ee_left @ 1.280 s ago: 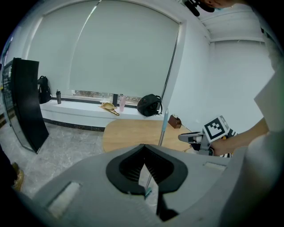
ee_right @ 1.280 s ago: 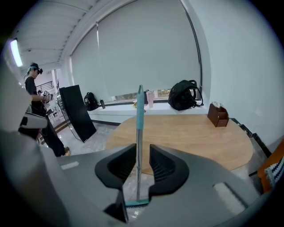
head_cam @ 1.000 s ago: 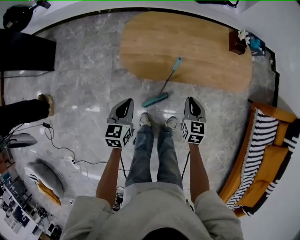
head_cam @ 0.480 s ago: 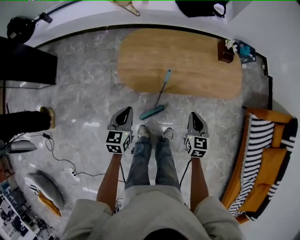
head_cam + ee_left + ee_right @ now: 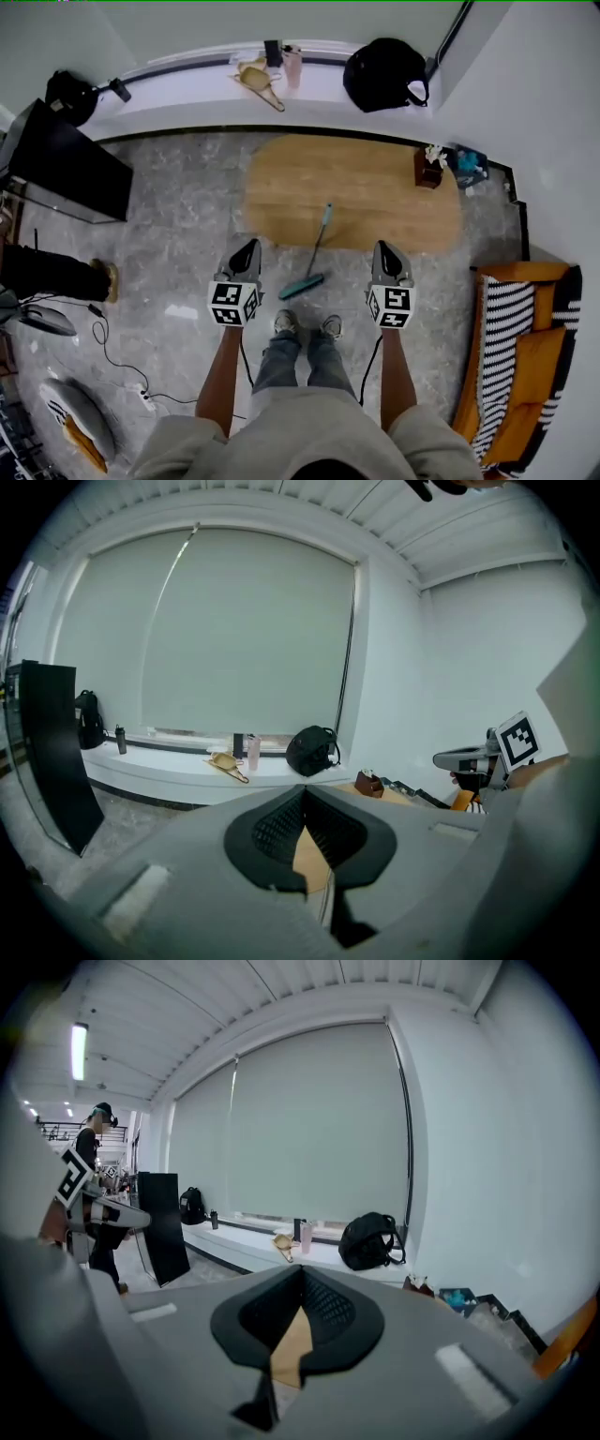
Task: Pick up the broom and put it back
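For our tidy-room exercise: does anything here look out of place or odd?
Yes: the broom lies on the grey floor, teal head near the person's shoes, handle reaching over the oval wooden table, rather than stored away.

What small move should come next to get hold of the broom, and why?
Probably open the right claw and lower it toward the broom handle. It and the left claw are both shut and empty, held well above the floor. The broom lies untouched between them, its head near the shoes and its handle reaching over the wooden table edge.
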The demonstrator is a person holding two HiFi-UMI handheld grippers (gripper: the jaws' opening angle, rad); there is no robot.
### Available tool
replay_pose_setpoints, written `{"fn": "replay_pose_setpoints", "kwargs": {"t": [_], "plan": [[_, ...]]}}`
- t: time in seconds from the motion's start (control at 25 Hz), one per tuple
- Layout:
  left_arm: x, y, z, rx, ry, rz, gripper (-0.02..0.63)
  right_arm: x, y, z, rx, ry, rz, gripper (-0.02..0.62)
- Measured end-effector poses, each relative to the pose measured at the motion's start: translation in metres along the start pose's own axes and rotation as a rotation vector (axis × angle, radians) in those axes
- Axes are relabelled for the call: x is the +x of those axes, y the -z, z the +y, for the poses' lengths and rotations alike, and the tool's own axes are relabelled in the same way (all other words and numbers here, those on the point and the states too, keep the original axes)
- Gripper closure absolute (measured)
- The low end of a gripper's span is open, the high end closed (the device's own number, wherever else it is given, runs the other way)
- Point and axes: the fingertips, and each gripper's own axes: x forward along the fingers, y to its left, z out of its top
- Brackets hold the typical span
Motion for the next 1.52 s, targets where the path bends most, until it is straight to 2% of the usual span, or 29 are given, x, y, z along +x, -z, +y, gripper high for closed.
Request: {"fn": "replay_pose_setpoints", "kwargs": {"t": [0.24,0.56,0.76,1.08,1.52], "plan": [[0.006,-0.075,-0.003,0.045,0.007,-0.107,0.606,0.000,-0.077,-0.021,-0.005,0.016,-0.120,0.595],[-0.016,-0.118,-0.012,0.080,0.011,-0.139,0.606,-0.033,-0.105,-0.027,0.037,0.024,-0.140,0.595],[-0.026,-0.129,-0.015,0.116,0.007,-0.150,0.606,-0.048,-0.113,-0.035,0.038,0.038,-0.156,0.595],[-0.031,-0.149,-0.026,0.106,0.015,-0.188,0.606,-0.056,-0.133,-0.046,0.029,0.044,-0.184,0.595],[-0.030,-0.148,-0.034,0.105,0.020,-0.187,0.606,-0.055,-0.131,-0.041,0.024,0.022,-0.186,0.595]]}}
